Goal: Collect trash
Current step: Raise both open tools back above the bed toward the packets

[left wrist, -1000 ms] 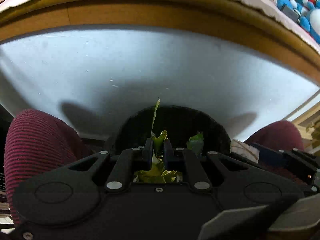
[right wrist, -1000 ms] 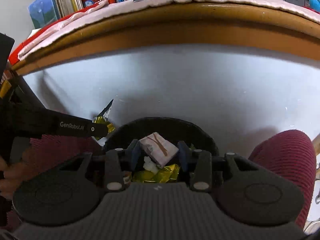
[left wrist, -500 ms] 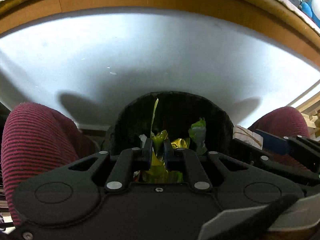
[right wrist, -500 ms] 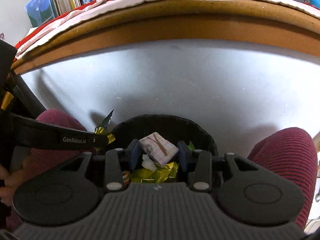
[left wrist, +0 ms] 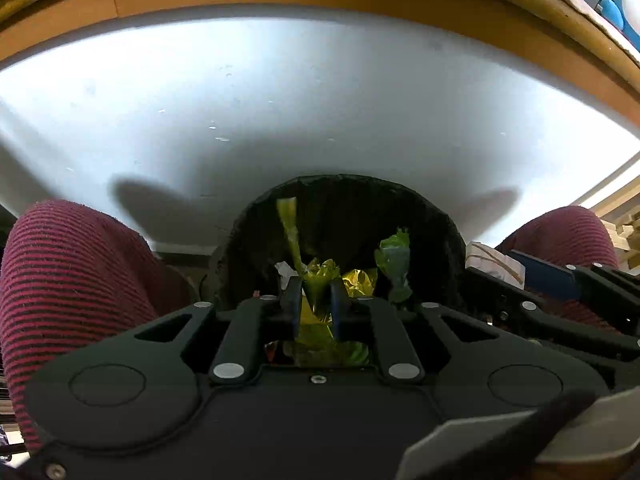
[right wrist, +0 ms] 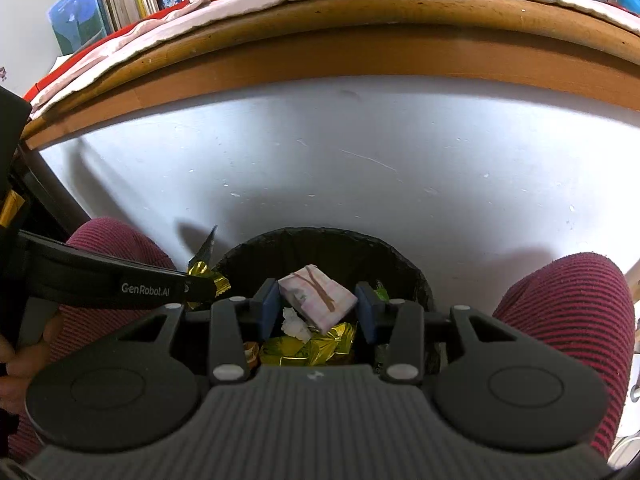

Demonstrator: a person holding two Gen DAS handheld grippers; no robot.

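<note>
Left wrist view: the left claw (left wrist: 315, 300), clamped on a crinkled yellow-green foil wrapper (left wrist: 316, 276), has dropped closer over the black bin (left wrist: 340, 188). The right claw (right wrist: 316, 306) grips a pink paper packet (right wrist: 316, 298) above it; release seems next.

Both cameras sit on the grippers and look forward and down, very close to a black bin (left wrist: 340, 200) between the person's knees. The left view sits low and close to the bin, with the white wall (left wrist: 280, 100) behind it. The right view sits a bit higher and sees the table edge (right wrist: 360, 52) too. Both views share the bin, the wall and the knees
</note>
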